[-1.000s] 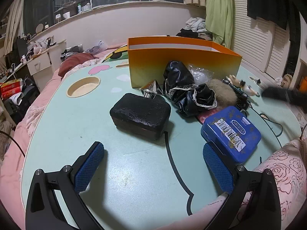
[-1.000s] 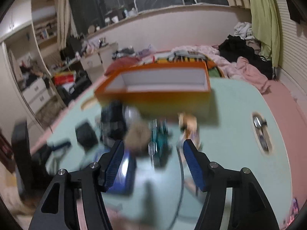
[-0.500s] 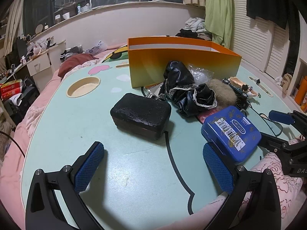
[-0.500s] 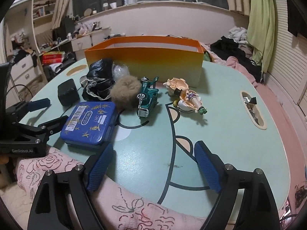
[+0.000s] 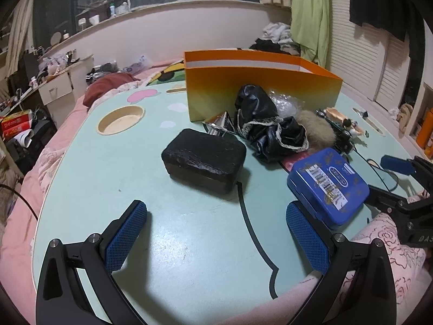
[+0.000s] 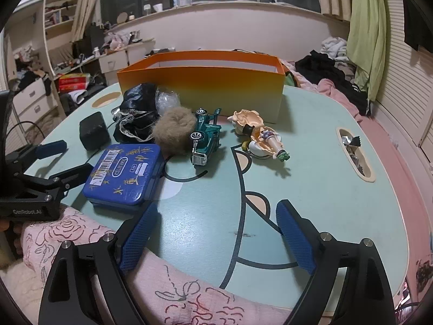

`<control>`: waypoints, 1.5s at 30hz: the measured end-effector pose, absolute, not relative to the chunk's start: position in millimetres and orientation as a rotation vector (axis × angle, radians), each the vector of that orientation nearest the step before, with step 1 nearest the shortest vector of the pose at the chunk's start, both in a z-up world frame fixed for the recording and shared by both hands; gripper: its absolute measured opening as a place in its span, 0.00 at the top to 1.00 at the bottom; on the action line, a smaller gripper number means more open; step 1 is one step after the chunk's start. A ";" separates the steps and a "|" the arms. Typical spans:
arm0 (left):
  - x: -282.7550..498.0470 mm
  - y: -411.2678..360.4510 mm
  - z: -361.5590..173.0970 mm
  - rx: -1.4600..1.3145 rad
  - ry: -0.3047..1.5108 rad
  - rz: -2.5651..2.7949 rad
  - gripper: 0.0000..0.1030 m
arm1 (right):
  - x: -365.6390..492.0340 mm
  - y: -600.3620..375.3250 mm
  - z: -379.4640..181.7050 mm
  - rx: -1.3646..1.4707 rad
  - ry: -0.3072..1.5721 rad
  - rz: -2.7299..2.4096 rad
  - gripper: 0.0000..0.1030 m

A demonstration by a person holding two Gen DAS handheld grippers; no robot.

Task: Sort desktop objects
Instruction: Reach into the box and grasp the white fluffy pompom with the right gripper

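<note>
Both tongs hang wide apart, gripping nothing — left gripper [image 5: 216, 233] and right gripper [image 6: 216, 237] at the table's [image 6: 311, 189] near edge. The blue tin [image 6: 125, 173] lies near that edge; the orange box [image 6: 201, 85] stands toward the far edge.

Even indoor light from above; soft shadows lie beneath objects on the tabletop [image 5: 189, 243]. Both views sharp, with fisheye curvature and dark corners.
</note>
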State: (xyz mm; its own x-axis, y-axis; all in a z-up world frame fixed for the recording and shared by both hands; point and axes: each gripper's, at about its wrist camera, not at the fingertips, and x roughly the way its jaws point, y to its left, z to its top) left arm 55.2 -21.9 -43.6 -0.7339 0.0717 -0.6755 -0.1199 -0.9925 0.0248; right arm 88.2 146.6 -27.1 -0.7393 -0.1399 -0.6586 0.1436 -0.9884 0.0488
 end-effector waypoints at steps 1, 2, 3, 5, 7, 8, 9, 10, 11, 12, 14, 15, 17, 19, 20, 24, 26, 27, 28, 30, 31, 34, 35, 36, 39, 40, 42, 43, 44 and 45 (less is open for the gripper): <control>55.2 -22.3 -41.7 -1.107 0.105 2.821 0.00 | 89.5 147.3 -25.5 1.054 0.002 -2.799 0.13; 57.0 -23.3 -39.2 -1.109 0.113 2.810 0.00 | 92.3 147.4 -20.0 1.029 0.002 -2.812 0.13; 59.1 -24.0 -33.2 -1.103 0.129 2.802 0.00 | 94.2 147.5 -14.6 1.003 0.004 -2.822 0.13; 62.3 -22.6 -18.7 -1.065 0.161 2.818 0.00 | 95.4 147.3 1.8 0.948 0.019 -2.842 0.13; 65.4 -21.3 5.6 -0.979 0.167 2.839 0.00 | 87.3 147.2 22.6 0.925 0.018 -2.844 0.13; 63.3 -20.2 21.5 -0.938 0.148 2.839 0.00 | 77.1 147.0 34.9 0.936 0.010 -2.840 0.13; 57.4 -19.4 34.2 -0.928 0.120 2.828 0.00 | 65.9 147.3 43.9 0.971 0.006 -2.834 0.13; 49.3 -18.8 44.0 -0.943 0.089 2.809 0.00 | 54.0 147.1 51.0 1.020 0.005 -2.826 0.13; 34.1 -17.8 55.3 -0.996 0.045 2.763 0.00 | 38.5 147.1 58.5 1.083 -0.006 -2.814 0.13; 21.1 -16.4 61.7 -1.045 0.023 2.725 0.00 | 21.7 147.8 65.8 1.144 -0.024 -2.795 0.13; -8.5 -11.8 72.1 -1.111 0.009 2.687 0.00 | -6.4 147.1 74.5 1.221 -0.046 -2.748 0.13; -20.3 -9.4 73.5 -1.132 0.022 2.700 0.00 | -17.8 146.5 74.3 1.265 -0.046 -2.732 0.13; -42.5 -5.7 70.4 -1.200 0.045 2.702 0.00 | -41.9 147.3 69.6 1.385 -0.034 -2.724 0.13; -67.1 -6.5 59.4 -1.284 0.001 2.692 0.00 | -55.5 147.8 64.0 1.427 -0.039 -2.717 0.13; -74.9 -9.4 54.6 -1.309 -0.029 2.694 0.00 | -61.0 147.7 59.2 1.448 -0.038 -2.715 0.13; -90.4 -14.5 39.7 -1.365 -0.084 2.699 0.00 | -64.8 147.2 49.9 1.476 -0.016 -2.726 0.13; -90.6 -14.3 36.0 -1.381 -0.078 2.691 0.00 | -65.1 146.9 43.5 1.498 -0.018 -2.713 0.13; -91.3 -13.5 34.5 -1.391 -0.064 2.690 0.00 | -64.6 146.5 42.2 1.500 -0.015 -2.711 0.13; -91.4 -12.3 33.9 -1.394 -0.051 2.692 0.00 | -63.9 146.1 40.9 1.499 -0.011 -2.709 0.13; -91.4 -12.4 33.7 -1.397 -0.037 2.697 0.00 | -62.8 145.0 39.2 1.501 0.001 -2.708 0.13; -91.1 -12.9 33.7 -1.397 -0.037 2.697 0.00 | -64.4 145.4 38.9 1.501 0.000 -2.707 0.13; -89.9 -14.7 34.0 -1.397 -0.043 2.696 0.00 | -62.8 143.6 40.0 1.494 0.002 -2.706 0.13; -89.7 -15.5 33.8 -1.398 -0.043 2.697 0.00 | -62.9 143.0 40.1 1.491 0.005 -2.706 0.13; -89.3 -16.1 33.3 -1.402 -0.043 2.697 0.00 | -62.0 141.9 40.9 1.486 0.008 -2.704 0.13; -88.5 -18.9 34.3 -1.404 -0.052 2.680 0.00 | -56.3 139.1 47.5 1.465 0.007 -2.669 0.16; -87.8 -20.0 36.0 -1.401 -0.059 2.670 0.00 | -54.1 138.5 52.2 1.446 -0.004 -2.646 0.28; -85.5 -25.2 42.1 -1.375 -0.096 2.639 0.00 | -49.5 141.8 68.1 1.397 -0.066 -2.606 0.50; -84.7 -27.7 45.5 -1.360 -0.114 2.633 0.00 | -49.6 145.6 76.8 1.369 -0.108 -2.602 0.52; -83.7 -30.5 49.7 -1.345 -0.132 2.636 0.00 | -52.5 150.8 86.7 1.340 -0.150 -2.598 0.52; -82.2 -33.1 53.5 -1.330 -0.151 2.644 0.00 | -60.6 154.9 94.6 1.344 -0.174 -2.584 0.52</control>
State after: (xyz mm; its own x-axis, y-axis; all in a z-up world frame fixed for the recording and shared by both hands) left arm -82.2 -33.1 53.5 -0.5846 0.2038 -0.7854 -0.1129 -0.9790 -0.1699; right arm -60.6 154.9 94.6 -0.5559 -0.2504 -0.7926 0.1422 -0.9681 0.2061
